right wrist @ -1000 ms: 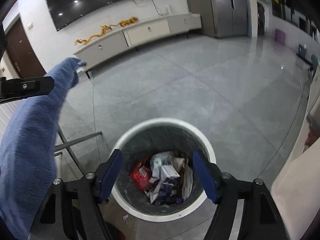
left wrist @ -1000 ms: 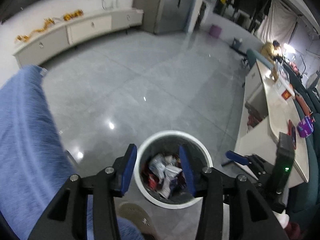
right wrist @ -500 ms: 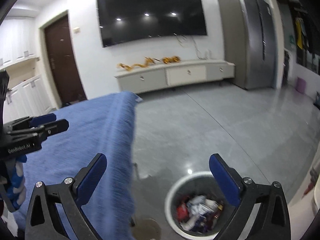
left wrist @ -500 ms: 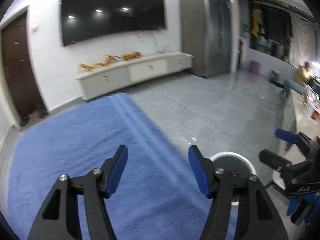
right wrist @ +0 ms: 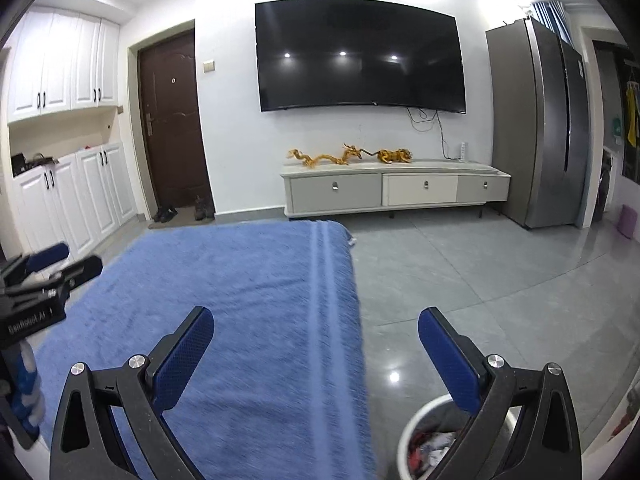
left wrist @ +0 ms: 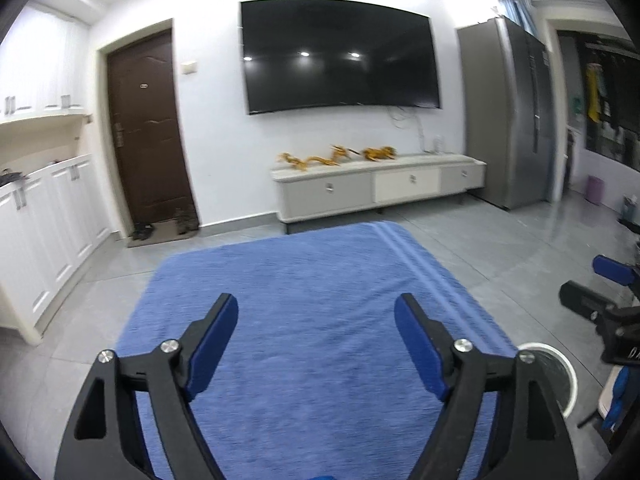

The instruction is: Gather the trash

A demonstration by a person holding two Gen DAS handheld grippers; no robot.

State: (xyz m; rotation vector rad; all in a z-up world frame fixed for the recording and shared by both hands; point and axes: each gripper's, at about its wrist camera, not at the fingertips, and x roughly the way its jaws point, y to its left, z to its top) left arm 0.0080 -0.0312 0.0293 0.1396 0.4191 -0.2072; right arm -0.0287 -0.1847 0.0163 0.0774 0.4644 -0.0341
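My left gripper (left wrist: 316, 320) is open and empty, raised over a table covered with a blue towel (left wrist: 304, 300). My right gripper (right wrist: 316, 330) is open and empty, above the towel's right edge (right wrist: 280, 300). The white trash bin (right wrist: 424, 440) stands on the floor at the lower right of the right wrist view, with wrappers and crumpled paper inside. Its rim also shows in the left wrist view (left wrist: 560, 364). The left gripper shows at the left of the right wrist view (right wrist: 60, 264). No trash shows on the towel.
A grey tiled floor (right wrist: 480, 280) lies right of the table. A low TV cabinet (right wrist: 396, 190) with gold dragon figures, a wall TV (right wrist: 360, 52), a brown door (right wrist: 172, 128), white cupboards (right wrist: 76, 200) and a grey fridge (right wrist: 548, 124) line the far walls.
Both grippers have swung up and left from over the trash bin to face the blue towel and far wall. Both stayed open and empty.
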